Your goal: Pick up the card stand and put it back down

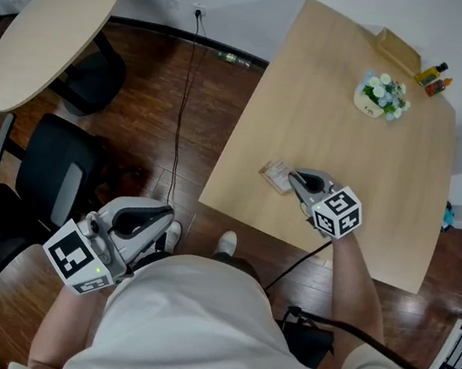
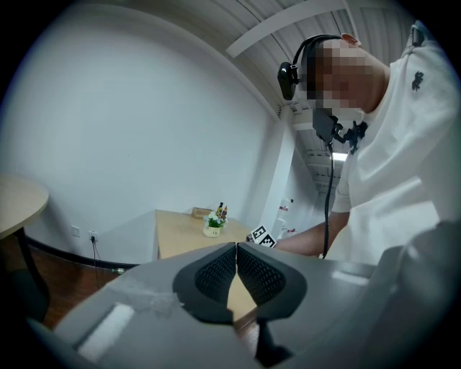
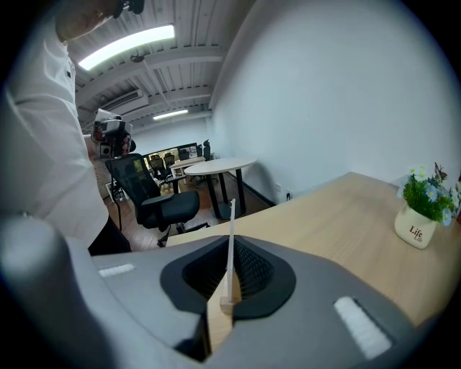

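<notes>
The card stand (image 1: pixel 277 175) is a thin clear plate on a small wooden base, near the front left corner of the light wooden table (image 1: pixel 350 146). My right gripper (image 1: pixel 295 182) is shut on it. In the right gripper view the plate (image 3: pixel 231 238) stands edge-on and upright between the black pads (image 3: pixel 248 270) of the right gripper (image 3: pixel 232 272), its base low in the jaws. I cannot tell if the base touches the table. My left gripper (image 1: pixel 131 219) hangs off the table at the lower left, shut and empty; in the left gripper view its pads (image 2: pixel 216 274) meet at the left gripper's (image 2: pixel 236 268) tips.
A small white pot of flowers (image 1: pixel 381 96) stands at the table's far side, with a wooden box (image 1: pixel 398 48) and small bottles (image 1: pixel 433 77) behind it. A round table (image 1: pixel 47 29) and black office chairs (image 1: pixel 50 172) stand on the dark floor to the left. A cable (image 1: pixel 184 102) runs down the floor.
</notes>
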A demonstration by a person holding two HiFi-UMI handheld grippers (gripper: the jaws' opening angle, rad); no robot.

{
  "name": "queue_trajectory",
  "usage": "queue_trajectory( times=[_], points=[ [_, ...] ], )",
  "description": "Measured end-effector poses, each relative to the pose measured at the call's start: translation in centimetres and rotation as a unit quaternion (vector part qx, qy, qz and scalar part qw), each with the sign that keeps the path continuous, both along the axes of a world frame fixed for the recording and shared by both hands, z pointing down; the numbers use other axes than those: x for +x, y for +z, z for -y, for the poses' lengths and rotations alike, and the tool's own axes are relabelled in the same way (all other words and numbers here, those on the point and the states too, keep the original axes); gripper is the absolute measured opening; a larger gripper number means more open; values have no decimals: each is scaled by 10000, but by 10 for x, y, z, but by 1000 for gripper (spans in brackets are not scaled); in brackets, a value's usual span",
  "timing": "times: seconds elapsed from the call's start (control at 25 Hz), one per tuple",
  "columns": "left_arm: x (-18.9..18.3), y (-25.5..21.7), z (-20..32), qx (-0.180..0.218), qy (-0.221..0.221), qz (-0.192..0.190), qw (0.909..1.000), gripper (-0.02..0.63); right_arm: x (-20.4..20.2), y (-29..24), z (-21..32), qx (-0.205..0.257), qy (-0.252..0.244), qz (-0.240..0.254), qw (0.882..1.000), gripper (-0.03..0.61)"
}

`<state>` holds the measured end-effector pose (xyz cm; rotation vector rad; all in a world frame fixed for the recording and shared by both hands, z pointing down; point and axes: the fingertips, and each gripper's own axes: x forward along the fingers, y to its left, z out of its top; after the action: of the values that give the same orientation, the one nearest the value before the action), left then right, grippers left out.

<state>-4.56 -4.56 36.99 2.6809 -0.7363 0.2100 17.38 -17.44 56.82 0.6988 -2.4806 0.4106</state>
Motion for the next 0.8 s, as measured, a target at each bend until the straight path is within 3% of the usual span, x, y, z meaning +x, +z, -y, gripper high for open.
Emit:
queue_trajectory(
  times=[0.36, 0.48, 0.64, 0.8],
  points=[
    [-5, 1, 4, -54, 92, -8, 9999, 3, -2, 0, 0, -6, 55, 49, 10000, 23],
    [-6, 3, 7, -75, 214, -14, 9997, 2, -1, -4, 2, 17, 164, 125, 9998, 95],
    [-7, 5, 12, -100, 422, -23, 9991, 3, 5, -22, 6, 218, 517, 235, 9982, 114],
    [-12, 0, 20, 2, 774, -41, 9970, 3, 17, -56, 5, 479, 1207, 392, 9908, 141]
  ],
)
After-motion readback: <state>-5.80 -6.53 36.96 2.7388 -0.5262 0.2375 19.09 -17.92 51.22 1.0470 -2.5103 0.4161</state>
